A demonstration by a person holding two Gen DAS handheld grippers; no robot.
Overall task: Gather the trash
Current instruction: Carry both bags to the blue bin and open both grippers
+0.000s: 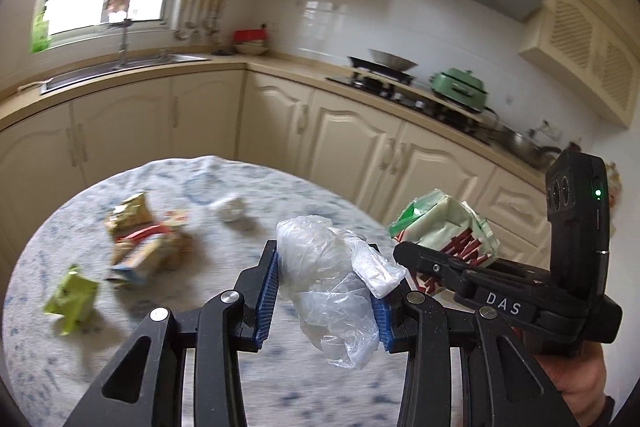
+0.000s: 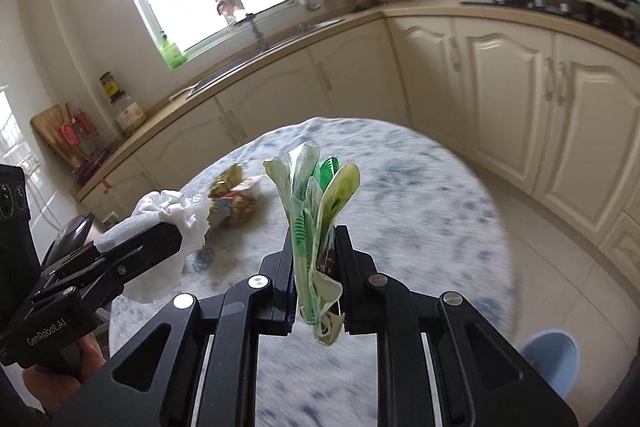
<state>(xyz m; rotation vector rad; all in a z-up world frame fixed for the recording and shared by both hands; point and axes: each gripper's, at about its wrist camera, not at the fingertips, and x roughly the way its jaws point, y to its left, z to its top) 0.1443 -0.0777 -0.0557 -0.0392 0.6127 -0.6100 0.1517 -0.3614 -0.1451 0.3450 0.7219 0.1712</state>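
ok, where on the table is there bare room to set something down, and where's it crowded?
Free: the near cloth of the table just ahead of the left gripper, and the table's right half beyond the right gripper toward the cabinets. Crowded: far left, where the snack wrappers, green packet and crumpled white paper lie.
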